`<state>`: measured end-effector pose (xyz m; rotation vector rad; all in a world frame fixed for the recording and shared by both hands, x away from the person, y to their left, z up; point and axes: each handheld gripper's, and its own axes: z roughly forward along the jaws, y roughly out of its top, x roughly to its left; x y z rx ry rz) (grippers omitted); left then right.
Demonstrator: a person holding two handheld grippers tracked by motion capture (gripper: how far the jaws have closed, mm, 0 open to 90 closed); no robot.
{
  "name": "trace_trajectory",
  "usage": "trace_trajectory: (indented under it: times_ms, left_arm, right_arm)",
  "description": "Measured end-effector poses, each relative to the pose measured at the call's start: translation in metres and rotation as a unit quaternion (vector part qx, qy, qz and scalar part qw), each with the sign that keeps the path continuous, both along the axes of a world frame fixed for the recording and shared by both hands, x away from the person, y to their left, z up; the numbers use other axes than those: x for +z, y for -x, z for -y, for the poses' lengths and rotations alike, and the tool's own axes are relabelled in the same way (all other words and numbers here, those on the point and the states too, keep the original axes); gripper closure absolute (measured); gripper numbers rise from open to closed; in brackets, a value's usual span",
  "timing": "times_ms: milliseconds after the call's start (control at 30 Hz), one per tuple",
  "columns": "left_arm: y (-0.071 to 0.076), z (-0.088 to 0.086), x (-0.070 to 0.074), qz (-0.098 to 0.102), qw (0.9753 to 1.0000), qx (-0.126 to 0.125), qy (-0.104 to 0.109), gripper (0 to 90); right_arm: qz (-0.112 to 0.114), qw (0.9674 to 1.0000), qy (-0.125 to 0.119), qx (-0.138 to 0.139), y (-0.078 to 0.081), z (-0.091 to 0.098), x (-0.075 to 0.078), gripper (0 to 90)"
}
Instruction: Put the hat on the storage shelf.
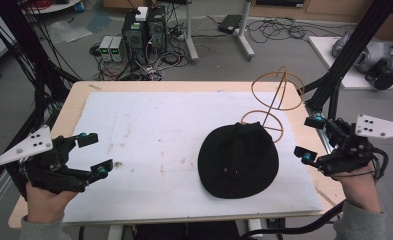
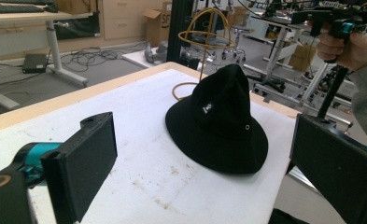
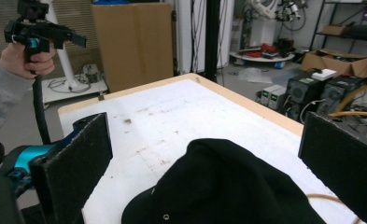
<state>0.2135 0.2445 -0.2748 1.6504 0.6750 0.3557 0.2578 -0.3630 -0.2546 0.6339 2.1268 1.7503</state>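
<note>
A black bucket hat (image 1: 238,160) lies brim-down on the right half of the white mat (image 1: 149,125). Just behind it stands an orange wire hat stand (image 1: 276,95), empty. My left gripper (image 1: 95,154) hovers open over the mat's left edge, far from the hat. My right gripper (image 1: 309,138) is open at the table's right edge, a short way from the brim. In the left gripper view the hat (image 2: 218,121) sits ahead between the spread jaws, with the stand (image 2: 204,37) behind it. The right gripper view looks over the hat (image 3: 228,186) close below its open jaws.
The wooden table edge (image 1: 79,95) rims the mat. Black frame posts (image 1: 354,45) rise at the right rear and black cables hang at the left. Computer towers (image 1: 144,30) and tangled cables lie on the floor behind the table.
</note>
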Motion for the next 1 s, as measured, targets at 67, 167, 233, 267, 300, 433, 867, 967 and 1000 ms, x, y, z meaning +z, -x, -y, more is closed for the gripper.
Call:
trace_trajectory:
  times_ms: [67, 167, 233, 267, 300, 433, 867, 967, 1000]
  left_arm:
    - [0.0, 0.0, 0.0, 0.0, 1.0, 0.001, 0.0, 7.7]
    - [0.001, 0.0, 0.0, -0.001, 1.0, 0.001, -0.003, 7.7]
    - [0.002, -0.001, -0.001, -0.001, 1.0, 0.002, -0.001, 7.7]
    - [0.002, -0.001, -0.001, -0.001, 1.0, 0.002, -0.001, 7.7]
    - [0.002, -0.002, -0.001, -0.001, 1.0, 0.004, -0.001, 7.7]
    - [0.004, -0.005, -0.002, -0.003, 1.0, 0.007, 0.001, 7.7]
    - [0.01, -0.011, -0.004, -0.005, 0.9997, 0.024, 0.003, 7.7]
    - [0.011, -0.012, -0.004, -0.005, 0.9997, 0.025, 0.002, 7.7]
    - [0.011, -0.012, -0.004, -0.006, 0.9997, 0.025, 0.004, 7.7]
  right_arm:
    - [-0.001, 1.0, 0.001, 0.003, -0.002, -0.003, 0.0, 1.9]
    - [0.003, 0.9998, 0.007, 0.017, -0.01, -0.02, -0.002, 1.9]
    - [0.004, 0.9995, 0.016, 0.027, -0.015, -0.03, -0.004, 1.9]
    - [0.004, 0.9995, 0.016, 0.027, -0.015, -0.03, -0.004, 1.9]
    - [0.001, 0.9991, 0.023, 0.035, -0.02, -0.039, -0.007, 1.9]
    - [-0.006, 0.9982, 0.036, 0.048, -0.029, -0.05, -0.009, 1.9]
    - [-0.011, 0.9961, 0.046, 0.074, -0.051, -0.062, -0.013, 1.9]
    - [-0.01, 0.9952, 0.053, 0.081, -0.055, -0.066, -0.012, 1.9]
    - [-0.008, 0.9948, 0.054, 0.086, -0.056, -0.067, -0.012, 1.9]
